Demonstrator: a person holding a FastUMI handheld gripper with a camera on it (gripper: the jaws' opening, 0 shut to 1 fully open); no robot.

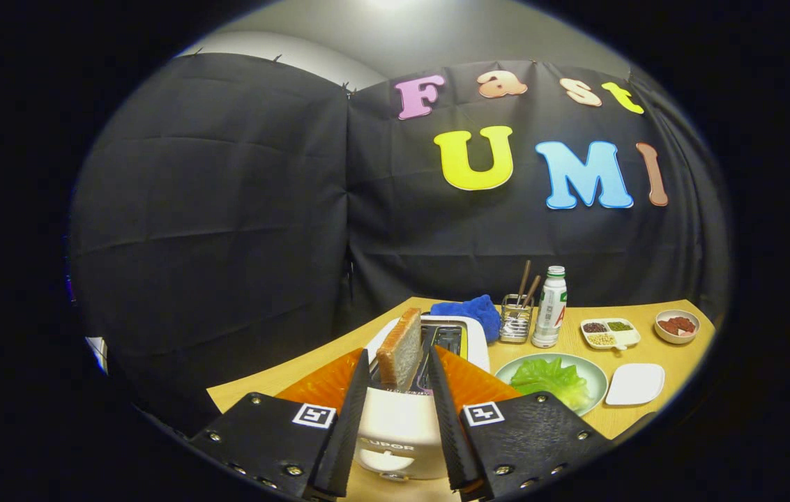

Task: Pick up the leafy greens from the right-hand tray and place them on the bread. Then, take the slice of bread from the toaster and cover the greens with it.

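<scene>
Wooden tabletop [646, 418] carried everything in the gripper view, with the white toaster [401, 418] as landmark. A bread slice [399, 348] stood on edge in the toaster's left slot, leaning a little, its broad face turned left and its long axis running upward. The tool [398, 366] hovered above the toaster's near side, spread, one finger on each side of the slice and neither visibly touching it; the slice rose just ahead between the tips. Closing on the two broad faces looked a fair way to grip, if the fingers came forward a touch.

Right of the toaster lay a pale green plate [593, 373] with the greens [548, 376] spread on it. Whether bread lay under them could not be told, so the scene fitted greens waiting on their tray or greens already laid on bread.

Right of the plate sat a small white dish [635, 383]. Behind the toaster lay a blue cloth [471, 309], and right of that a holder with sticks [517, 317], a bottle [550, 307], a divided dish [609, 333] and a bowl [677, 325]. Nothing stood between tool and slice; the toaster's slot walls could snag a crooked lift.
</scene>
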